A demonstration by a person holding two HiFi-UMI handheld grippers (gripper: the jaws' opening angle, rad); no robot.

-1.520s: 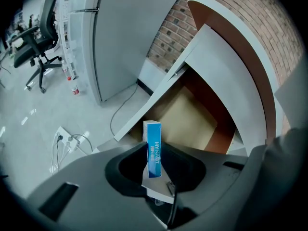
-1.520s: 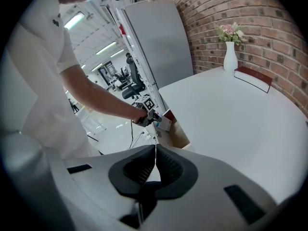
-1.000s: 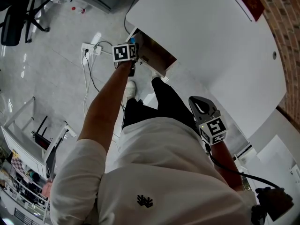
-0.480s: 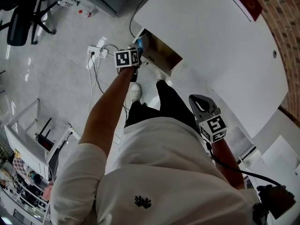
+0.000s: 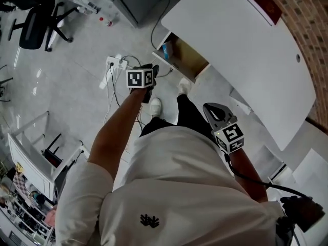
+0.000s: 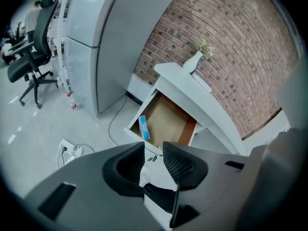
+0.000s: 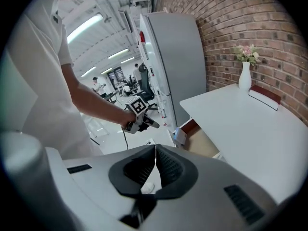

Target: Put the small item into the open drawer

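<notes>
The small item (image 5: 165, 50), a blue box, lies in the open drawer (image 5: 188, 61) at its left end, against the side wall. In the head view the drawer stands pulled out from under the white surface (image 5: 241, 50). The left claw (image 5: 152, 72) hangs over the floor near the drawer's front, apart from it, at the end of the person's stretched arm. The right claw (image 5: 212, 108) is close to the person's body, beside the surface edge. A power strip (image 5: 115, 63) lies on the floor near the left claw.

In the left gripper view, the left claw (image 6: 153, 150) is spread and pinches nothing. Beyond it the drawer (image 6: 169, 121) shows its brown bottom, and the small item (image 6: 144, 127) stands on its edge along the left wall. A white vase (image 6: 192, 61) is on the surface, in front of the brick wall.

In the right gripper view, the right claw (image 7: 155, 150) is pressed together, only a thin line between the two pads, and nothing is in it. Behind it are the left claw (image 7: 144, 121) in the person's hand, the drawer (image 7: 202, 141) and the vase (image 7: 245, 76).
</notes>
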